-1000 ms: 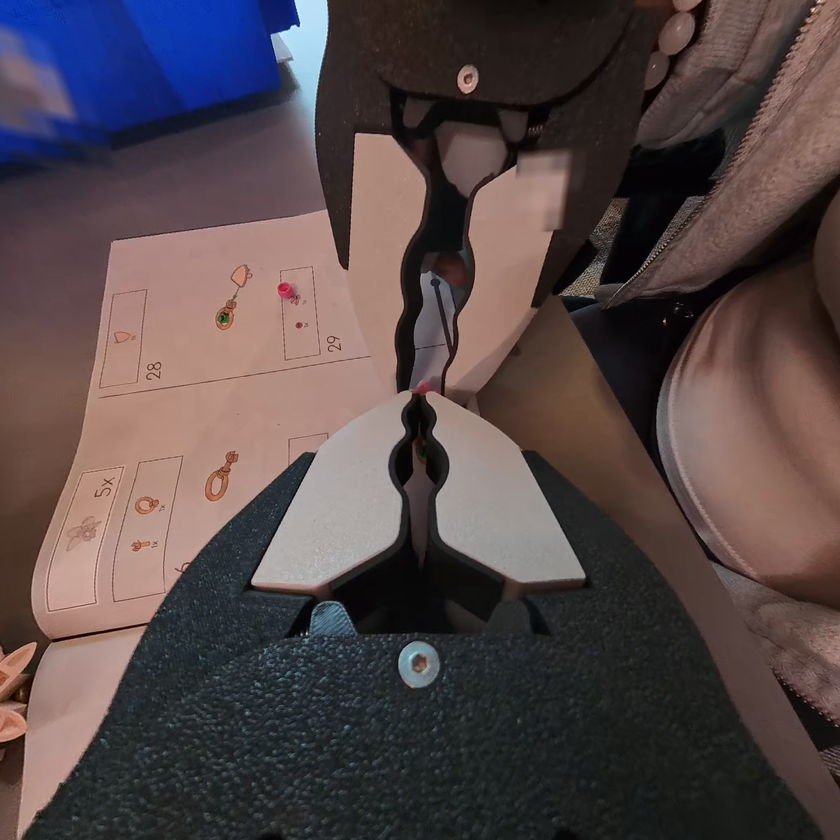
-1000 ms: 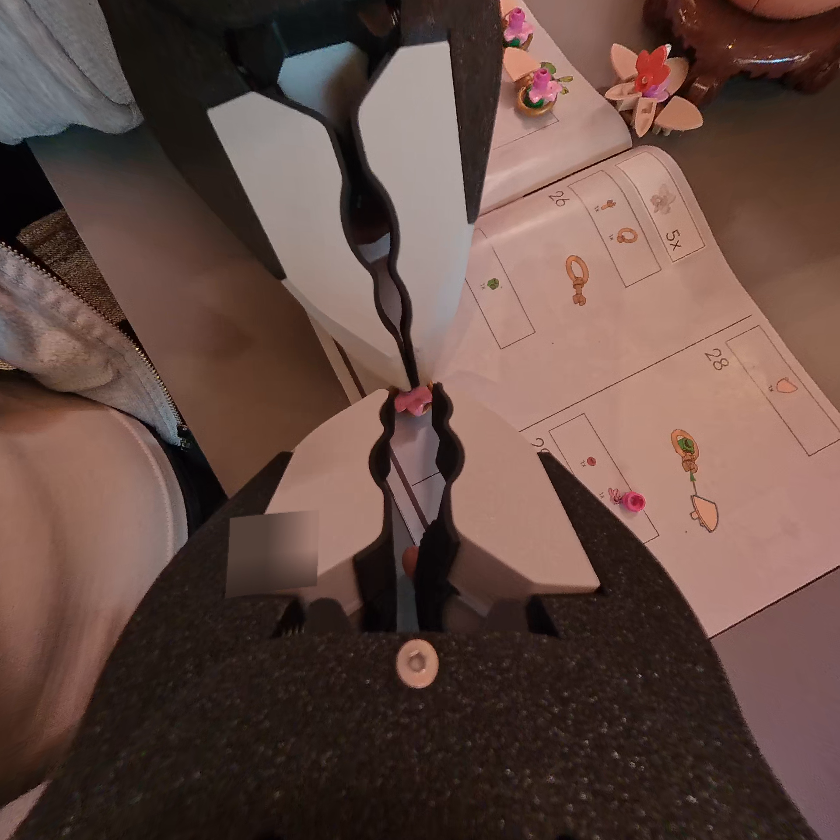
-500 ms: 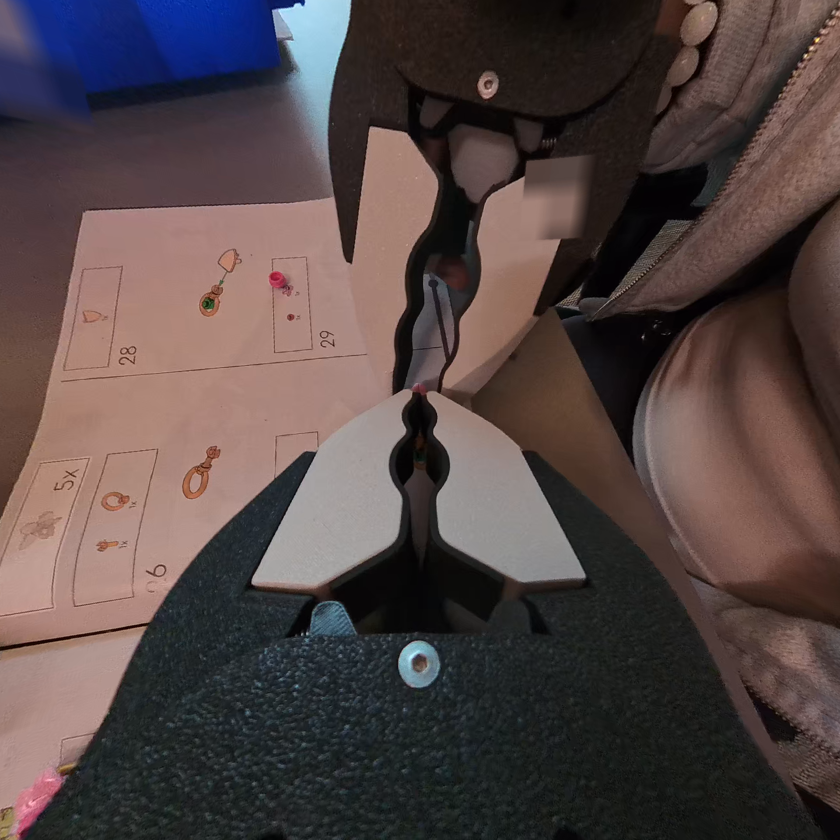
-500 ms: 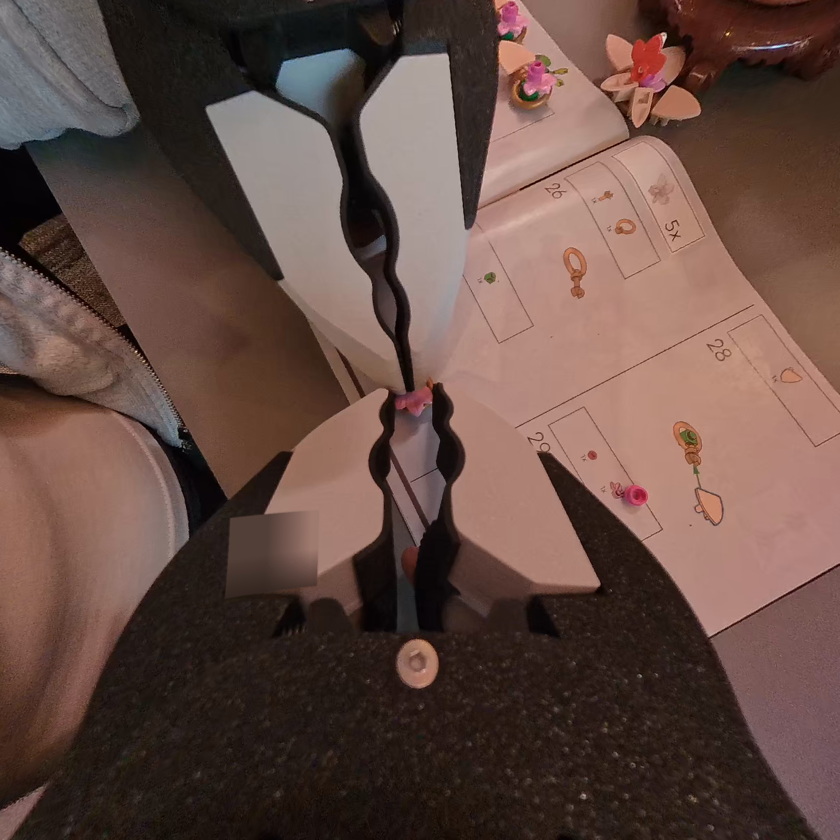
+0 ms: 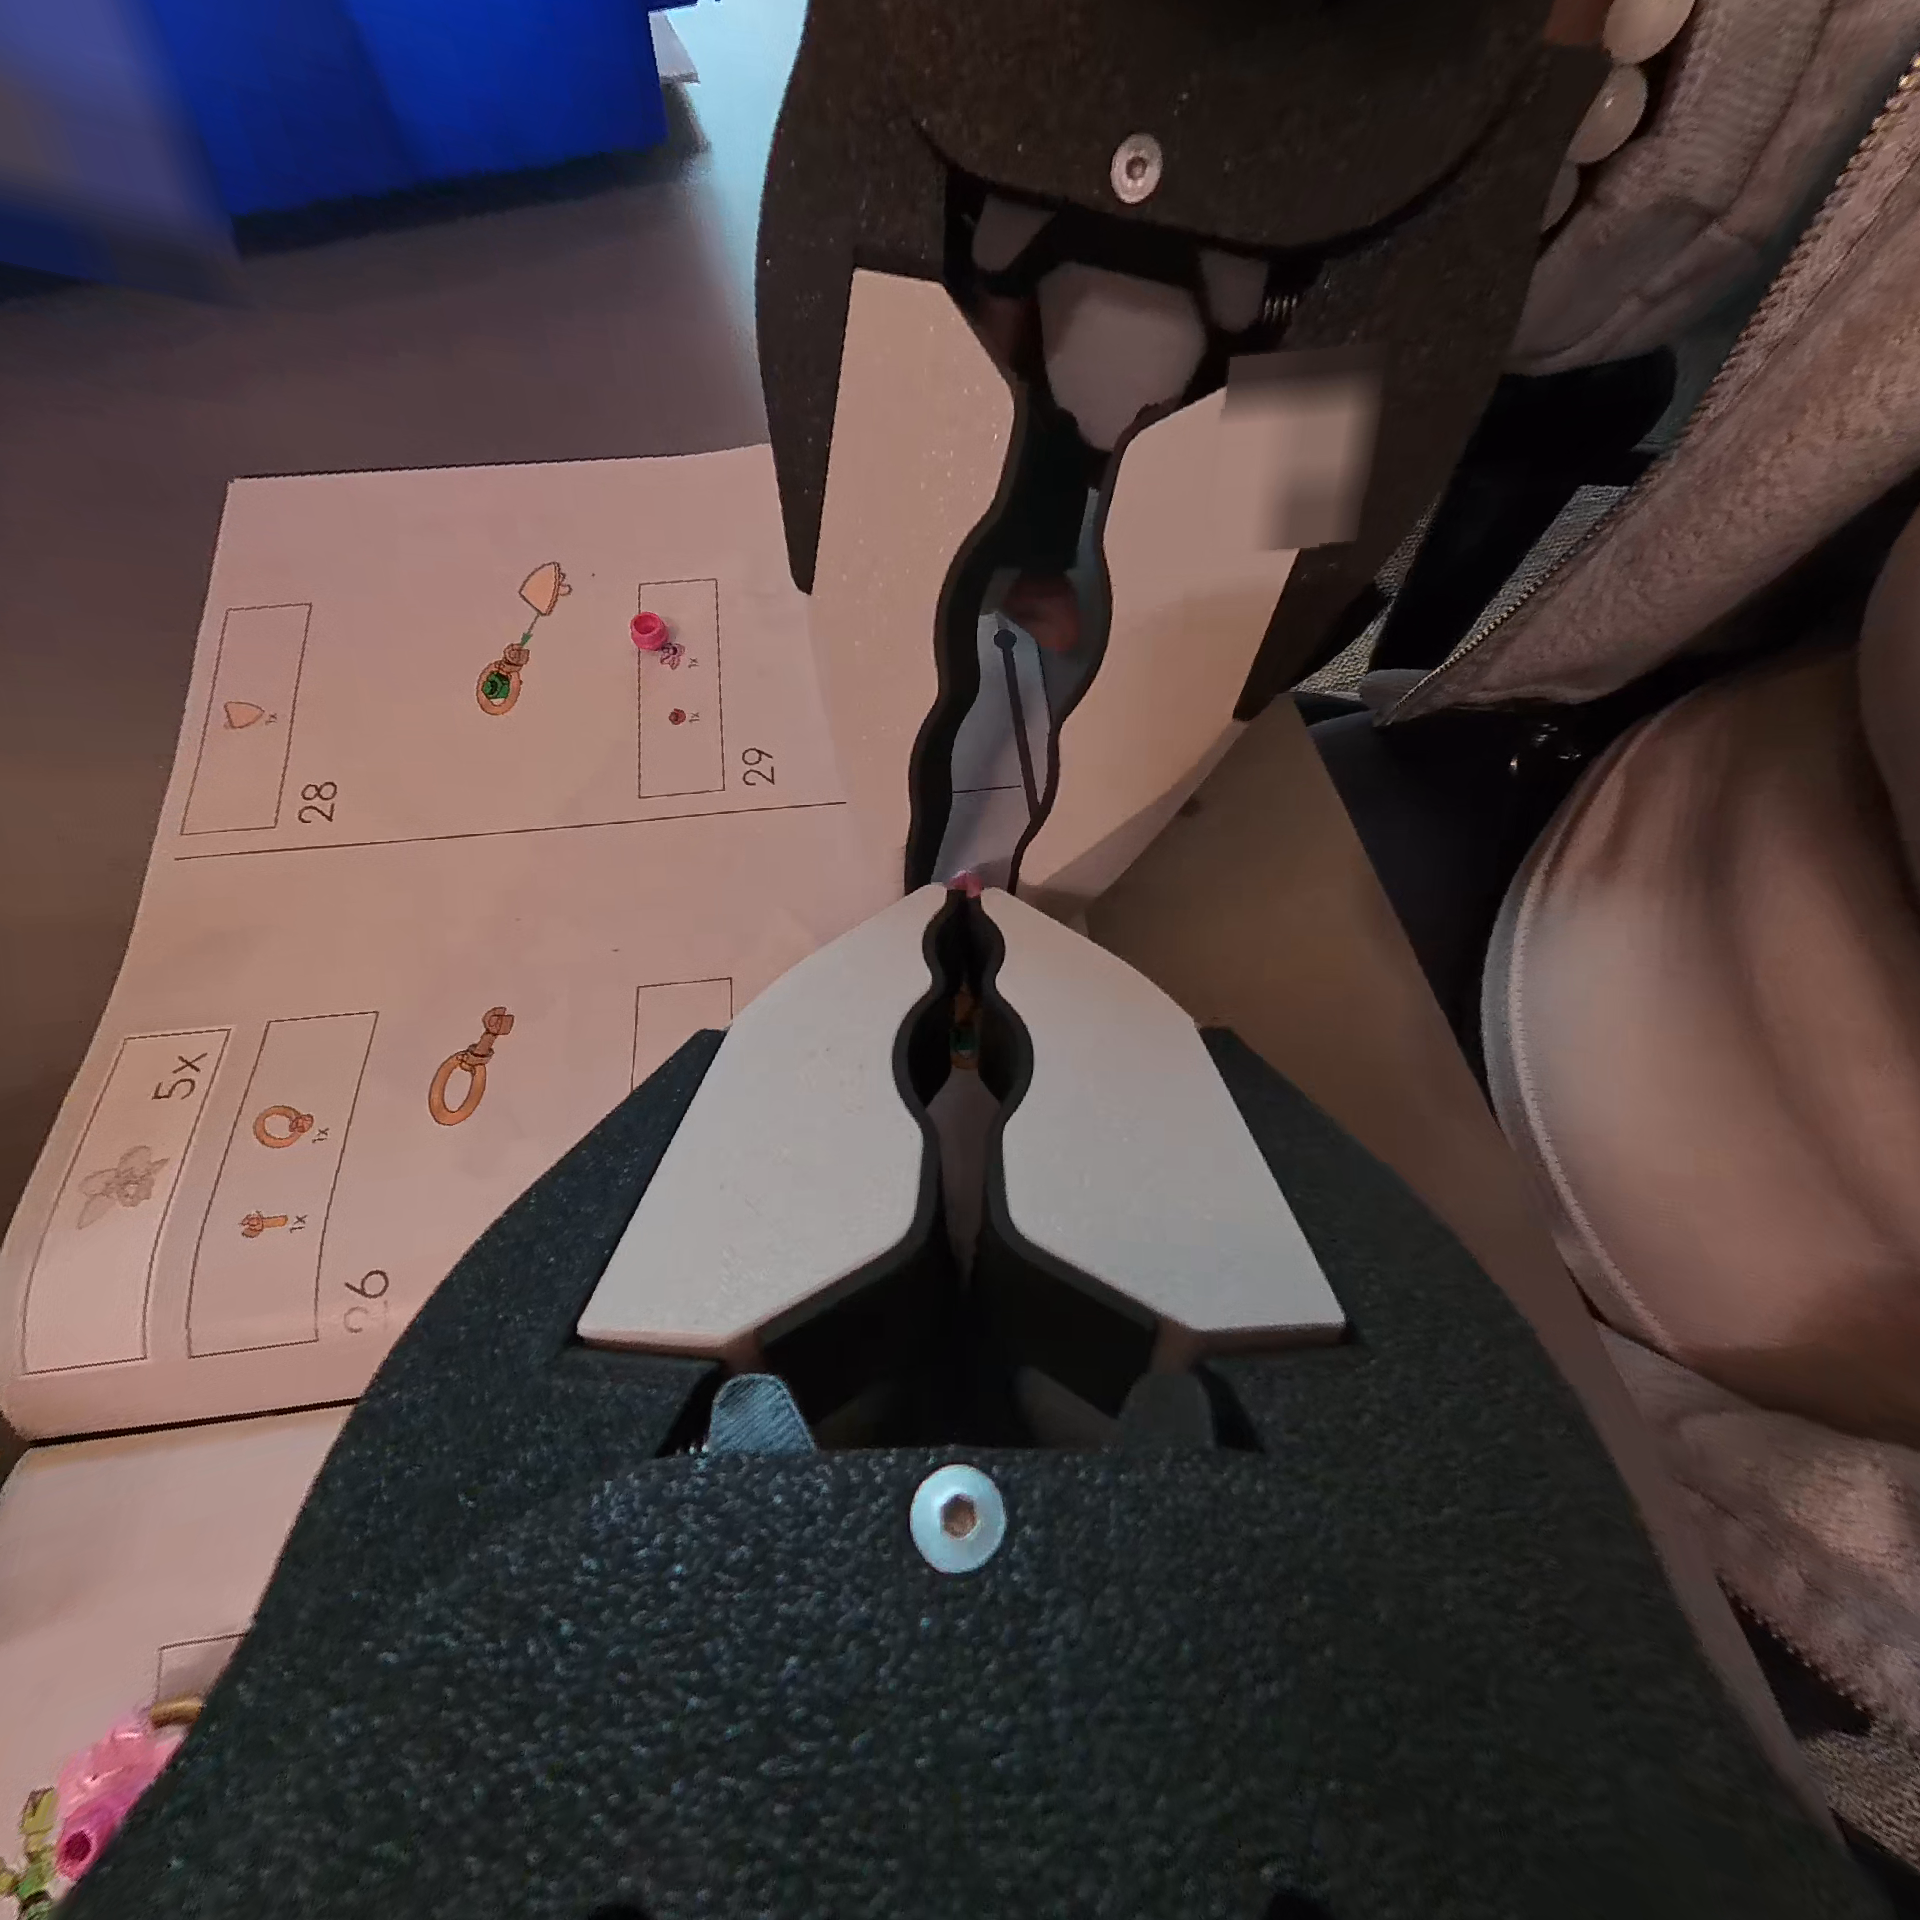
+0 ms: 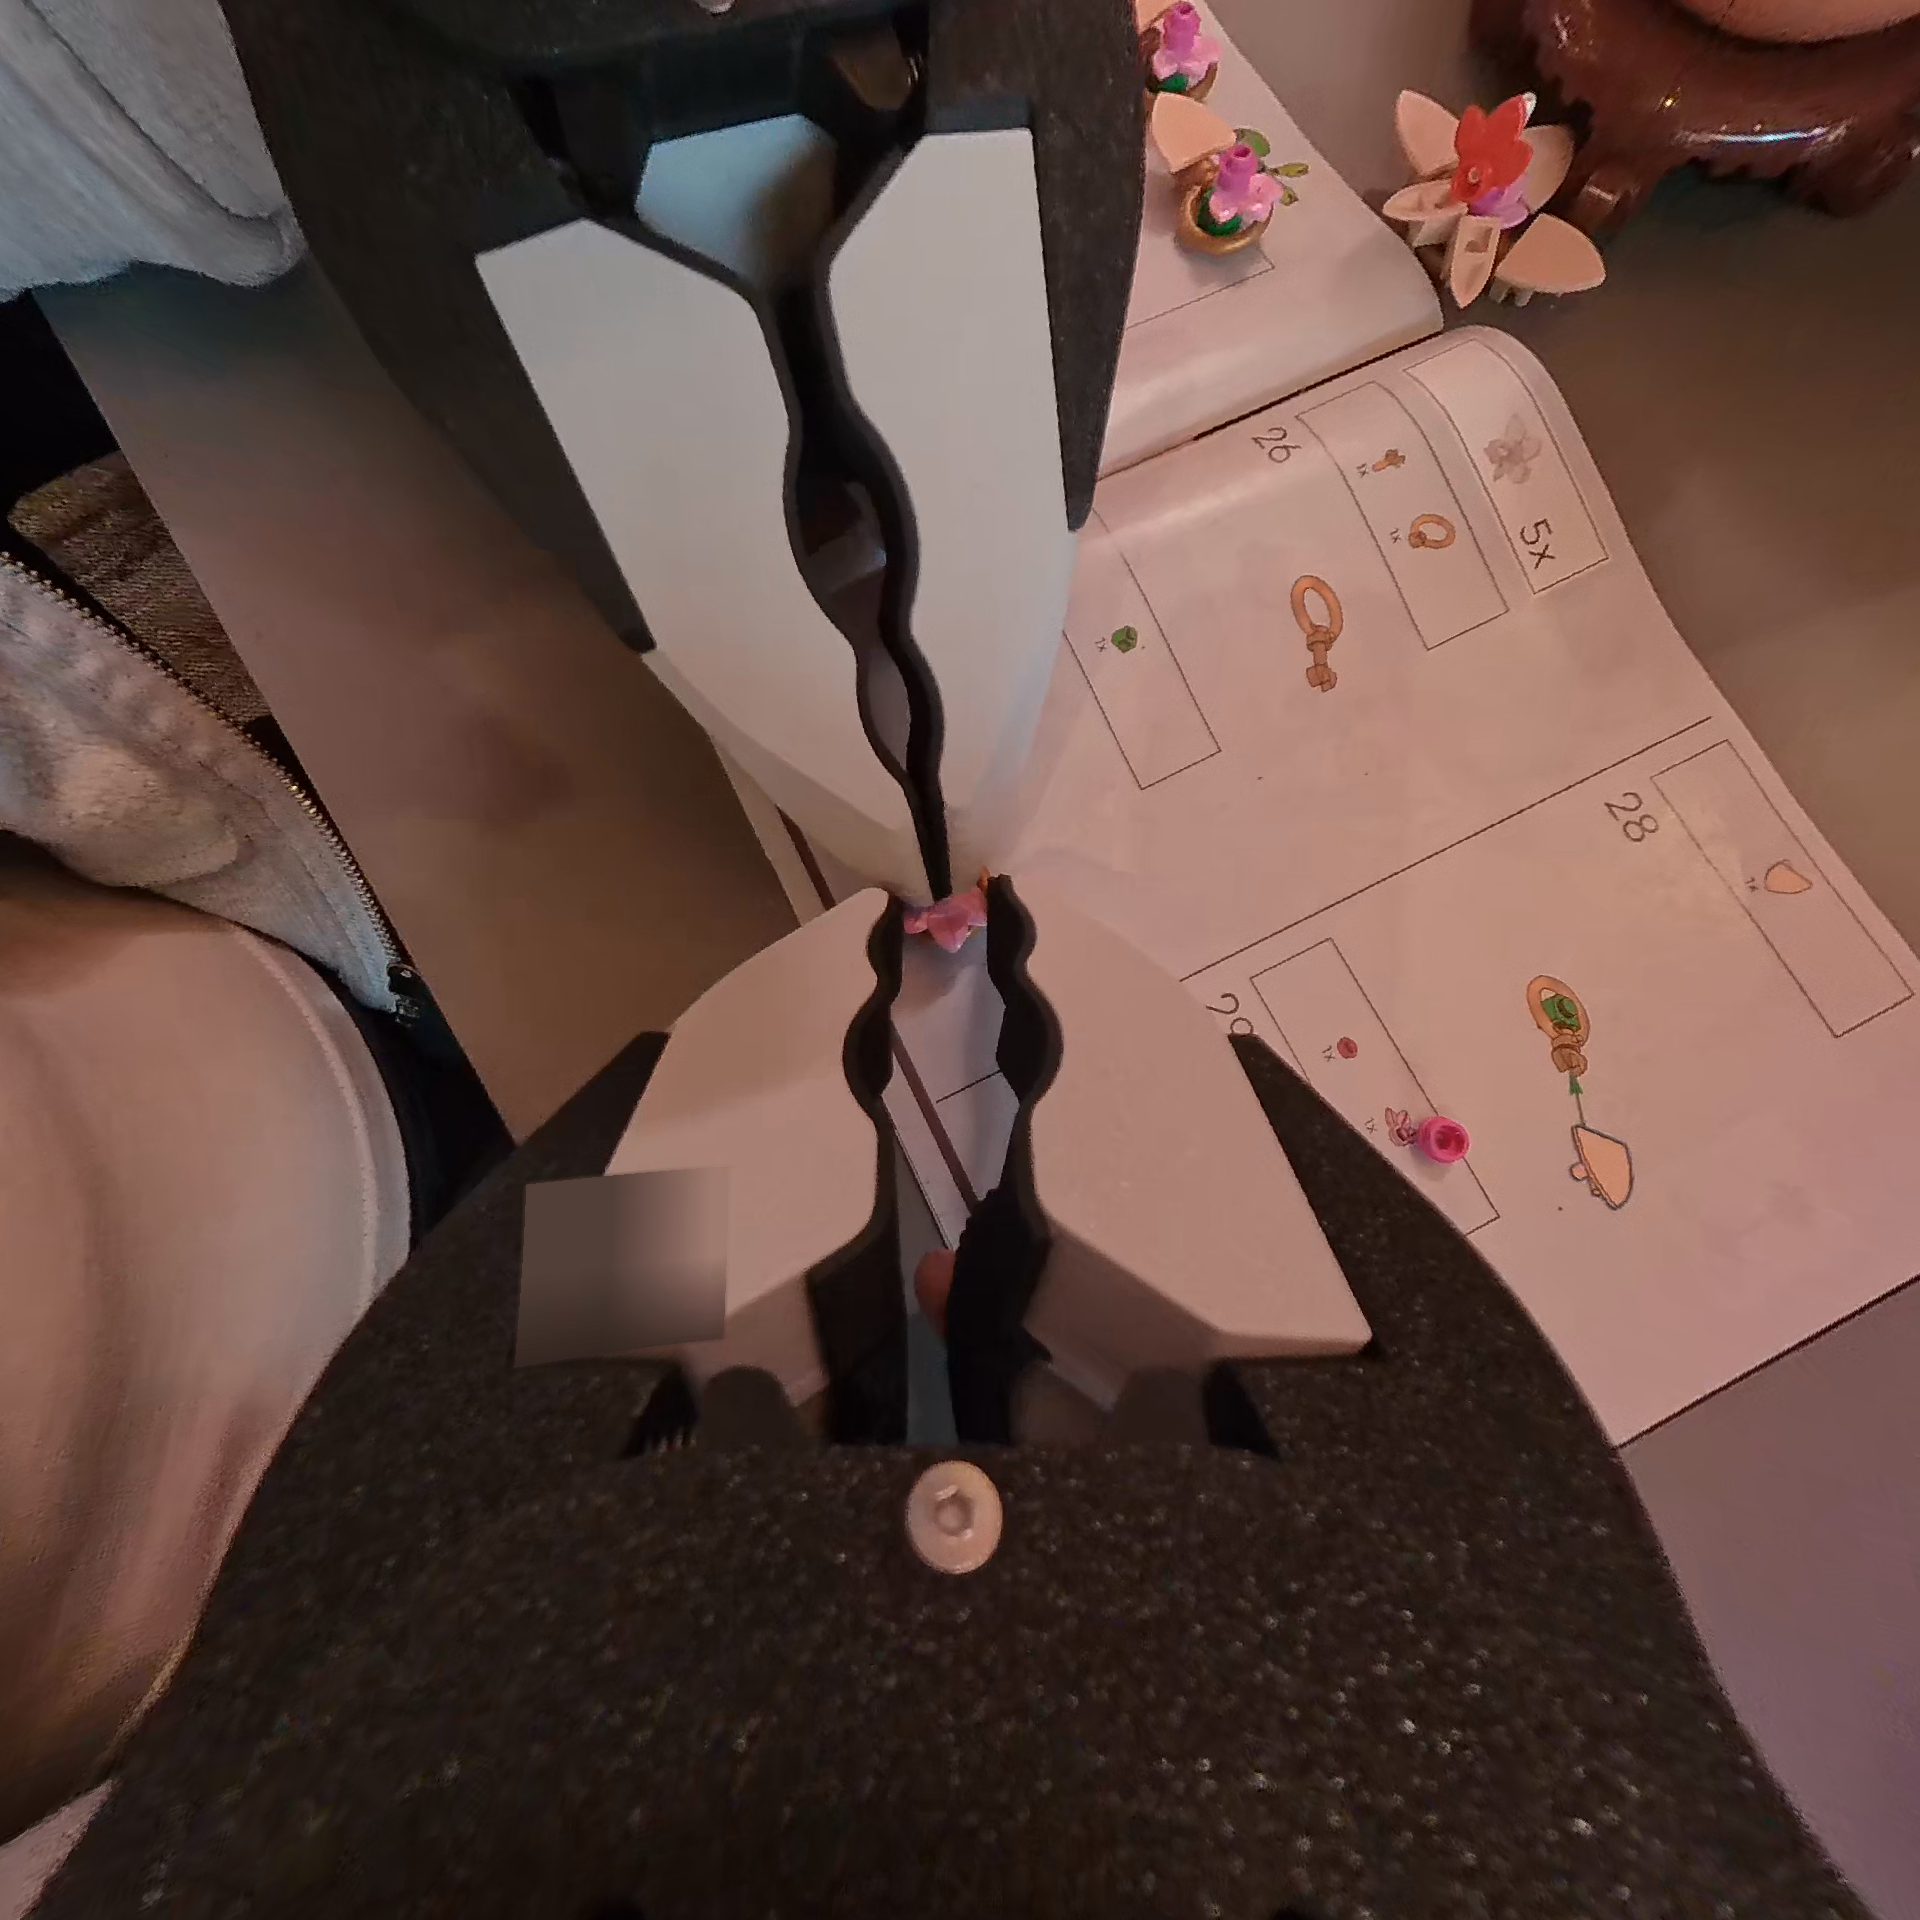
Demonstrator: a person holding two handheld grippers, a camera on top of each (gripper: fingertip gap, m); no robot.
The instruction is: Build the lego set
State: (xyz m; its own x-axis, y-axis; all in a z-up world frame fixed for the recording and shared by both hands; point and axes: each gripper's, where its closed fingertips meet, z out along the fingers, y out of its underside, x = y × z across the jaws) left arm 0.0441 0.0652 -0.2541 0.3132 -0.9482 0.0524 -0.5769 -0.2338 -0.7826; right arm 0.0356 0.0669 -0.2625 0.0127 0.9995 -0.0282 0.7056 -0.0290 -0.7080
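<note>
My left gripper [image 5: 964, 904] is shut on a thin gold and green piece [image 5: 964, 1034] that shows in the hollow between its pads. My right gripper [image 6: 943, 914] is shut on a small pink flower piece [image 6: 945, 923], with both pads pressed on it. The two grippers meet tip to tip above the near edge of an open instruction booklet [image 5: 468, 883]. The pink flower [image 5: 966, 883] sits right at the left gripper's tips. In the right wrist view an orange bit of the gold piece pokes out of the left gripper [image 6: 940, 868] next to the flower.
A loose pink round stud [image 5: 648, 630] lies on the booklet page [image 6: 1455, 779]. Built flowers [image 6: 1486, 197] and a gold-based pink bloom [image 6: 1231, 203] lie beyond the booklet by a brown stand [image 6: 1714, 125]. A blue box [image 5: 312, 104] stands at the back. A person's clothing [image 5: 1714, 1039] is close by.
Both grippers stay tip to tip with their grasps unchanged. The pair has shifted slightly over the booklet.
</note>
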